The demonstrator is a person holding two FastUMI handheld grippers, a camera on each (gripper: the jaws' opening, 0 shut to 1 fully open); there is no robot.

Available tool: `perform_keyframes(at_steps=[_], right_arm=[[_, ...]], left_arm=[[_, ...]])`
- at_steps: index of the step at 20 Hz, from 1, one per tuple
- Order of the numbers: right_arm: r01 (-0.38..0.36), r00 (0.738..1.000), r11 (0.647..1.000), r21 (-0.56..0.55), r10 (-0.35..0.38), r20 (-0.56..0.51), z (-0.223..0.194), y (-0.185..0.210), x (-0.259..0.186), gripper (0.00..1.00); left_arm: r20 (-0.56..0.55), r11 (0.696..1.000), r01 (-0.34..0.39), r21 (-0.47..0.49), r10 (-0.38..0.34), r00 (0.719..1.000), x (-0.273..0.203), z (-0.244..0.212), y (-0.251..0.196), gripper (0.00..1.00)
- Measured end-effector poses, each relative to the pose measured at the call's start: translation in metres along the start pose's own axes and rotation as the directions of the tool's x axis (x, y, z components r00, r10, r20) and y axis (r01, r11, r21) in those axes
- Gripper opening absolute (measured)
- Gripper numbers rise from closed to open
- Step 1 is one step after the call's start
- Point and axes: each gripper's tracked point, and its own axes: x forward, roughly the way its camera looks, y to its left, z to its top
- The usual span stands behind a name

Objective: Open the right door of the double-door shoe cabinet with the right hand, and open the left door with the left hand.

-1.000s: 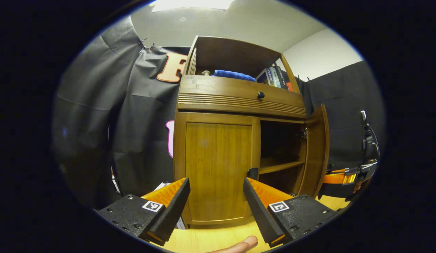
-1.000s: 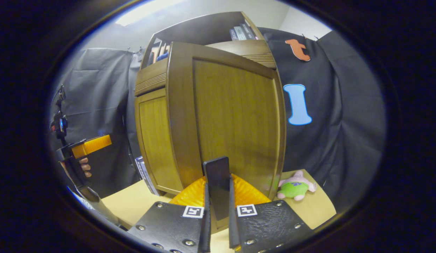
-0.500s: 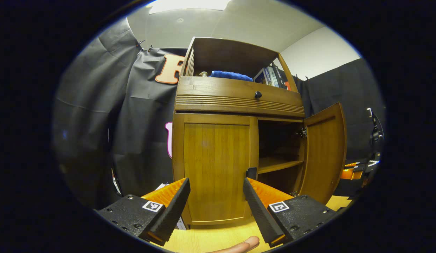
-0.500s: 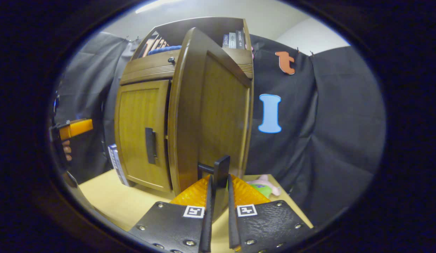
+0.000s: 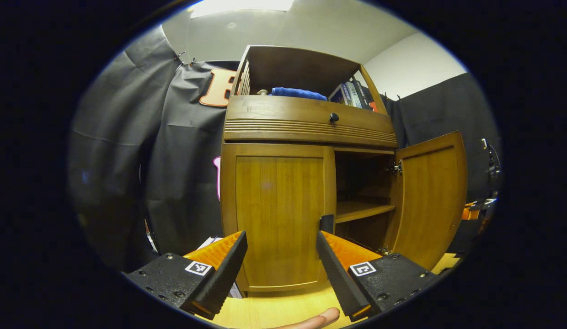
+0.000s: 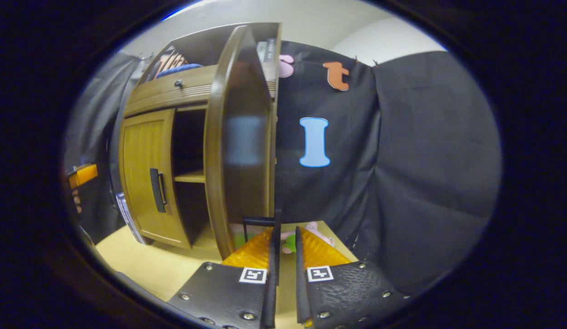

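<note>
Shoe cabinet (image 5: 306, 132): tall, wooden, standing on the pale table (image 5: 274, 310); I hold both claws in front of it at door height because both handles sit along the middle seam.

Right door (image 5: 432, 192): swung wide on its hinges, inner face toward my left claw; in the right gripper view it (image 6: 238, 137) stands nearly edge-on, since that camera rides round with the door it pulls.

Left door (image 5: 279, 214): flat in its frame, not yet opened; this half of the task remains.

Interior shelf (image 5: 361, 210): bare where lit; the left gripper view looks straight into the compartment.

Left gripper (image 5: 281, 262): fingers spread wide, nothing between them, aimed at the left door; its handle (image 5: 327, 224) lies just beyond my right-hand finger, so I judge a small sideways shift is needed.

Right gripper (image 6: 283, 274): fingers drawn close about the right door's handle (image 6: 260, 222); the contact itself is hidden, so I cannot tell whether both press on it.

Left door's handle (image 6: 156, 189): shown whole, a dark vertical bar, in the right gripper view.

Plush toy (image 6: 306, 235): behind the open door, seen from the right gripper view.
</note>
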Motion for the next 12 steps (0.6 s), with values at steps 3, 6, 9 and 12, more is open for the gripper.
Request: perform_keyframes(at_steps=[3,6,9,12], right_arm=[[-0.058,0.998,0.997,0.05,0.057,0.014,0.002,-0.02,0.007,0.23],[-0.102,0.995,0.994,0.045,0.101,0.014,0.004,-0.034,0.015,0.18],[-0.145,0.989,0.987,0.064,0.145,0.019,0.004,-0.036,0.019,0.13],[-0.165,0.986,0.985,0.042,0.163,0.037,0.004,-0.033,0.017,0.18]], left_arm=[[-0.005,1.0,-0.004,0.006,0.004,1.0,0.002,-0.002,-0.001,0.89],[-0.002,1.0,-0.013,0.013,0.013,1.0,0.003,-0.003,0.0,0.89],[-0.002,1.0,-0.023,0.017,0.023,1.0,0.005,-0.005,-0.001,0.89],[-0.007,0.999,-0.026,0.024,0.026,1.0,0.008,-0.009,-0.005,0.89]])
